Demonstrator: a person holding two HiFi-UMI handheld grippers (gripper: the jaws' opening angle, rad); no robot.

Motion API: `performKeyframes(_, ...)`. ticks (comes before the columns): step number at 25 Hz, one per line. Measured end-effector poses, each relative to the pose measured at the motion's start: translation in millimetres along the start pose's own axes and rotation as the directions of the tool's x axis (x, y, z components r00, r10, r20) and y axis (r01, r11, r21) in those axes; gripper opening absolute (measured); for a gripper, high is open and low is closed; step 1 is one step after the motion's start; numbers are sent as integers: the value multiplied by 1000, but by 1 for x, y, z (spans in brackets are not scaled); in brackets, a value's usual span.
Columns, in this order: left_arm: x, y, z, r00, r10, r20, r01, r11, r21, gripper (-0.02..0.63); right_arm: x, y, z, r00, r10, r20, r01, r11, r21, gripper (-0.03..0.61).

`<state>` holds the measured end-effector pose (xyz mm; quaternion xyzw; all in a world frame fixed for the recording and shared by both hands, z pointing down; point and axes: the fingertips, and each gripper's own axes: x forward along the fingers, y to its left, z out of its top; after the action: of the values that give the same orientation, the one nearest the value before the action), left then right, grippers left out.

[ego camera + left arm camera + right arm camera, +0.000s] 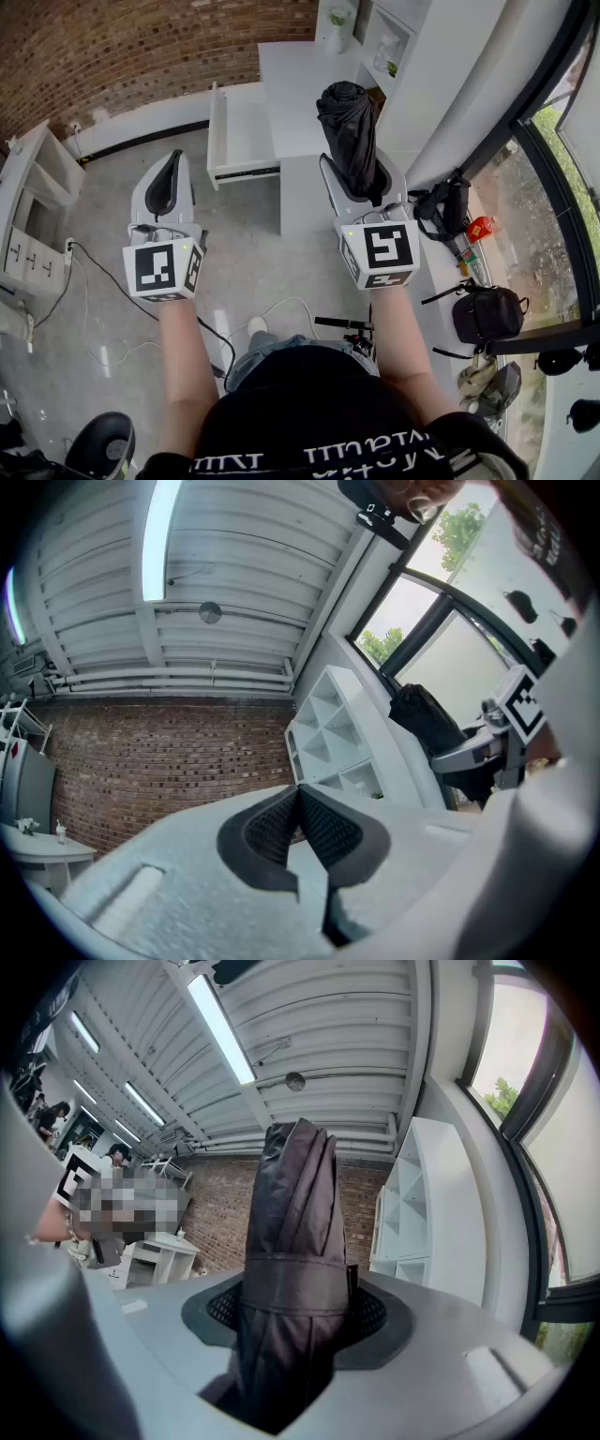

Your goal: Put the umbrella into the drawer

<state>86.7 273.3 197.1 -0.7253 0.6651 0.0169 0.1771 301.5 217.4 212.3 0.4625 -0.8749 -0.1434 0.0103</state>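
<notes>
Nearest me, my right tool [361, 183] clamps the umbrella [349, 117] upright, short of the open drawer [244, 172], left tool [170, 178] closed empty; I worry the tall end snags the drawer front and twists loose.

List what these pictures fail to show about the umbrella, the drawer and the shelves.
- Umbrella, lower end: head and right gripper views, buried between the jaws of the right gripper.
- Drawer: outside both gripper views; only the head view shows it.
- Shelf items: head view, too small to name.
</notes>
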Motion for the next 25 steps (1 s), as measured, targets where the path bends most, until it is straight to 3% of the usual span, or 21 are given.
performKeyframes(8, -12, 1, -2, 1000, 7, -9, -7, 1000, 24, 0, -10, 11, -1, 1000, 2, -6, -2, 1000, 7, 239)
performKeyframes(14, -7, 22, -10, 1000, 11, -12, -10, 1000, 23, 0, 6, 15, -6, 1000, 2, -18, 0, 996, 94, 239)
performKeyframes(25, 30, 121, -60, 999, 22, -26, -21, 1000, 13, 0, 101, 45, -18, 998, -30, -47, 35, 994, 104, 242)
